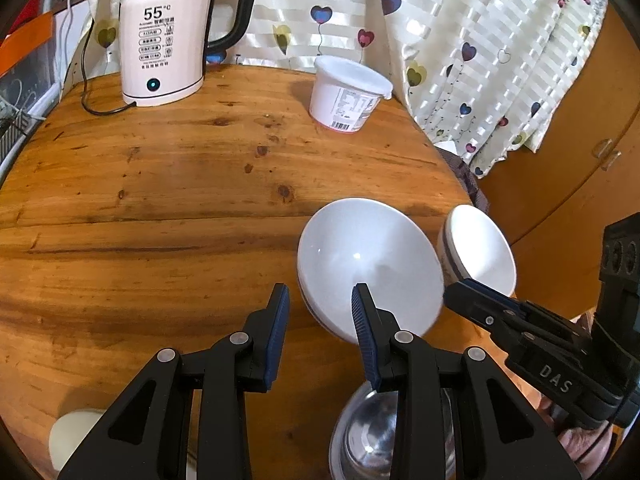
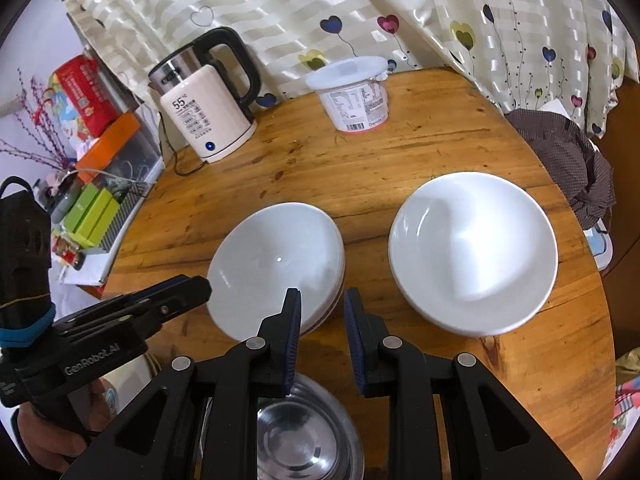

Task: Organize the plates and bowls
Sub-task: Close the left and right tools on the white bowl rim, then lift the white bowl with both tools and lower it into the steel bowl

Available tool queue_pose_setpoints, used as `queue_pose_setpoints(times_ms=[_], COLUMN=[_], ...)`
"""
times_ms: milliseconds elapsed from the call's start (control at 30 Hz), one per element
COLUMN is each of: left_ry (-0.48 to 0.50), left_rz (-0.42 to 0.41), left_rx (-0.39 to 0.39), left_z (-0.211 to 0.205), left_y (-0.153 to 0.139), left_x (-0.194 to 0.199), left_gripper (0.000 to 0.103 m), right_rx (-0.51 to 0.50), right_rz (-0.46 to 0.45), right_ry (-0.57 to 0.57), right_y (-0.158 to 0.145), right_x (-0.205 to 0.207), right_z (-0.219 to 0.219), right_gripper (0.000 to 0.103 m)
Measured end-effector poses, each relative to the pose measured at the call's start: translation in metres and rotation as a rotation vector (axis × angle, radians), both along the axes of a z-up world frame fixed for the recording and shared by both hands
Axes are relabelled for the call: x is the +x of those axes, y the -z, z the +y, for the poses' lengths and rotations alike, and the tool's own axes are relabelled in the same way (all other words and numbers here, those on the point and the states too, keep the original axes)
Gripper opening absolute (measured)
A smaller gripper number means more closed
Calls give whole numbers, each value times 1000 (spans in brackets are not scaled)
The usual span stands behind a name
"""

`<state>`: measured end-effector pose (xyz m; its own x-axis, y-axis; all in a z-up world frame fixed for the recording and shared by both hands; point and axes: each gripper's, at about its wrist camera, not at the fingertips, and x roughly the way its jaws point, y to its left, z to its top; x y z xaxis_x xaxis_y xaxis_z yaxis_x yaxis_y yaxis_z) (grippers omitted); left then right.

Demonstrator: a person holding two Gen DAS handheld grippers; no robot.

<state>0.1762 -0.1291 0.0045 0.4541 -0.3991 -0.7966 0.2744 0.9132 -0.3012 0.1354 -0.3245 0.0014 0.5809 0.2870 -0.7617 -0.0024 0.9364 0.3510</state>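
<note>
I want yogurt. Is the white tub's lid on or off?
On. The tub stands upright by the curtain, its white lid sitting flat across the top. What's inside, I cannot tell.

White bowls [image 2: 276, 264], brown wooden table [image 2: 400, 156], cream heart-patterned curtain [image 2: 400, 8].

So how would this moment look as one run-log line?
left hand-held gripper: open, empty | right hand-held gripper: empty | white bowls: on table

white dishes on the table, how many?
2 visible: a white bowl just ahead of both grippers, and a white plate to its right near the table edge. The bowl seems to sit on at least one nested dish, so more may be hidden underneath.
</note>
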Motion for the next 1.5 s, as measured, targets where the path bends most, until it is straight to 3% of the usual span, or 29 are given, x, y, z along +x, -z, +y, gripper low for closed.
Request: queue_pose_setpoints(times_ms=[433,1000,1500], left_ry=[5,5,-1], left_rz=[43,40,-13], left_rx=[-8,8,8], left_z=[-9,-14,-9], left_y=[18,24,-3], left_x=[14,16,6], left_gripper=[34,30,30], right_rx=[19,-2,-16], right_rz=[21,27,-23], right_ry=[-21,-24,-30], right_y=[13,16,-6], right_x=[17,27,16], right_z=[-2,-1,5], right_gripper=[13,13,13])
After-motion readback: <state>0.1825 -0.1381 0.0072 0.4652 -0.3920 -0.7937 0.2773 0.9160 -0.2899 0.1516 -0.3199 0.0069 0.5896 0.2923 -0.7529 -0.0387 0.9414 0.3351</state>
